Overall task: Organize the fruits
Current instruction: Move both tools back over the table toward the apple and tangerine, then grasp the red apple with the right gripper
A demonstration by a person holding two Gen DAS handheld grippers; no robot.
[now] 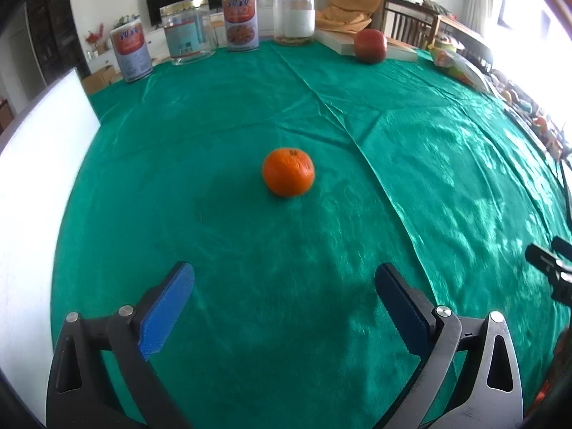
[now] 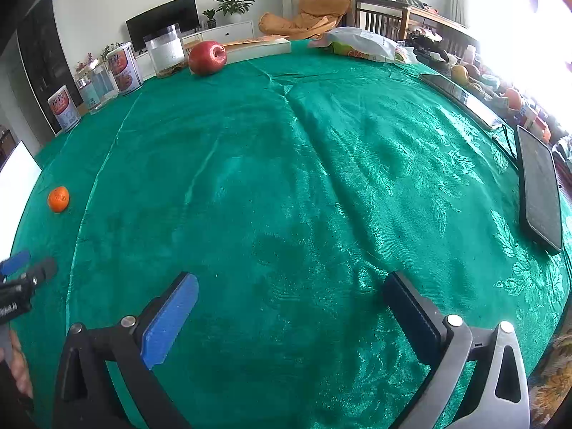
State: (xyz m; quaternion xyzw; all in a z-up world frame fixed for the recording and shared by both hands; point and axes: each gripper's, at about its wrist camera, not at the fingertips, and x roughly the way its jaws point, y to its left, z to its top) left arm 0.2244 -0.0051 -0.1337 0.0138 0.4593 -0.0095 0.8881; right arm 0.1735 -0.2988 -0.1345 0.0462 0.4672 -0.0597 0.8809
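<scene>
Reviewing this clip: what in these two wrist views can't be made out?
- White flat board: cut off by the left edge in both views; its full shape is unclear.
- Items along the table's right side: washed out by window glare, both views.
- Printed labels on the two white-and-orange tins: too small and blurred to read.
- Where the small orange tangerine and red apple should go: no container is identifiable.

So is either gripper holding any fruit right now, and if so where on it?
Nothing is held. Both the left gripper and right gripper have open, empty jaws. The orange and apple sit untouched on the cloth.
</scene>
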